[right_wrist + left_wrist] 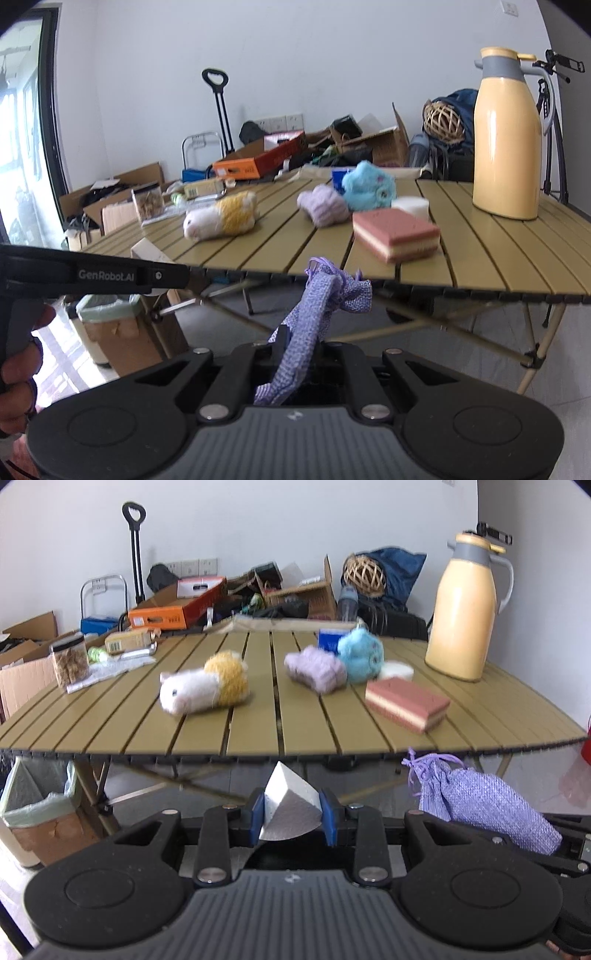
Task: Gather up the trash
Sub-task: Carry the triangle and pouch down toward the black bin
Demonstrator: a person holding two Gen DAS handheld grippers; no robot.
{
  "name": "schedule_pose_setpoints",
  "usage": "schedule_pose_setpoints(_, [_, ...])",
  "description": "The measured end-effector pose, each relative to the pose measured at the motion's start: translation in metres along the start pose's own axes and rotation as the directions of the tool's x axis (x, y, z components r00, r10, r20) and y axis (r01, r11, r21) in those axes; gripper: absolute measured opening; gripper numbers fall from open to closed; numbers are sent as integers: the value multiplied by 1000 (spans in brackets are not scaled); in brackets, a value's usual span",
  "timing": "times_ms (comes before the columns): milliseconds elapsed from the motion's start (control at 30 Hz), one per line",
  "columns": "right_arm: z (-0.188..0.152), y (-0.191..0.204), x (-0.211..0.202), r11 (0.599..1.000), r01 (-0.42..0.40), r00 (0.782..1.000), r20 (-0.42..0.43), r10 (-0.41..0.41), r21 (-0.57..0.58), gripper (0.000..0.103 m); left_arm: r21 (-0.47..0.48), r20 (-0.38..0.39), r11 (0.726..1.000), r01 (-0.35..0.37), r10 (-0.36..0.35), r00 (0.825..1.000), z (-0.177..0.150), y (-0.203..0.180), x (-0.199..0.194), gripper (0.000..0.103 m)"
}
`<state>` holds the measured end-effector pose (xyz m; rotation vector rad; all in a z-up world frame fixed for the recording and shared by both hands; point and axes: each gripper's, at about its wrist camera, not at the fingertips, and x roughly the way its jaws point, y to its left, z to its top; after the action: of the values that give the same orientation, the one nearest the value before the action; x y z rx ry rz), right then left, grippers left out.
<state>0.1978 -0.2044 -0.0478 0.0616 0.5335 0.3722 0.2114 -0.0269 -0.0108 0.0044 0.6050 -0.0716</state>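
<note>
My left gripper [291, 812] is shut on a white foam wedge [290, 808], held in front of the table's near edge. My right gripper [297, 350] is shut on a purple woven drawstring pouch [314, 310]; the same purple pouch [480, 805] shows at the right of the left wrist view. A bin lined with a pale green bag [40, 812] stands on the floor under the table's left end, and this bin [110, 325] appears low left in the right wrist view. The left gripper's body [92, 275] and a hand [18, 369] show at that view's left edge.
The slatted olive table [258, 731] carries a white and yellow plush [207, 686], a purple plush [317, 668], a blue plush [360, 655], a pink sponge [406, 701], a yellow jug [467, 609] and a jar [68, 661]. Boxes and bags clutter the wall behind.
</note>
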Motion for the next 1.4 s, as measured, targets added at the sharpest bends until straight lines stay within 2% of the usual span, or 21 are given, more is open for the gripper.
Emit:
schedule_pose_setpoints(333, [-29, 4, 3, 1000, 6, 995, -101, -6, 2, 7, 3, -138, 1000, 4, -3, 990, -40, 1, 5, 32])
schedule_pose_setpoints(633, [-49, 2, 9, 999, 31, 984, -175, -28, 9, 7, -2, -258, 1000, -23, 22, 966, -73, 5, 24, 32])
schedule_pose_setpoints(867, [-62, -7, 21, 998, 62, 971, -233, -53, 32, 7, -15, -351, 998, -56, 47, 935, -91, 12, 45, 32])
schedule_pose_setpoints(1167, [-66, -14, 32, 994, 97, 961, -265, -80, 54, 7, -25, -445, 996, -84, 64, 893, -104, 17, 71, 32])
schedule_pose_setpoints(1400, [-66, -21, 41, 990, 121, 954, -283, -98, 66, 7, -31, -520, 994, -108, 76, 851, -109, 22, 97, 32])
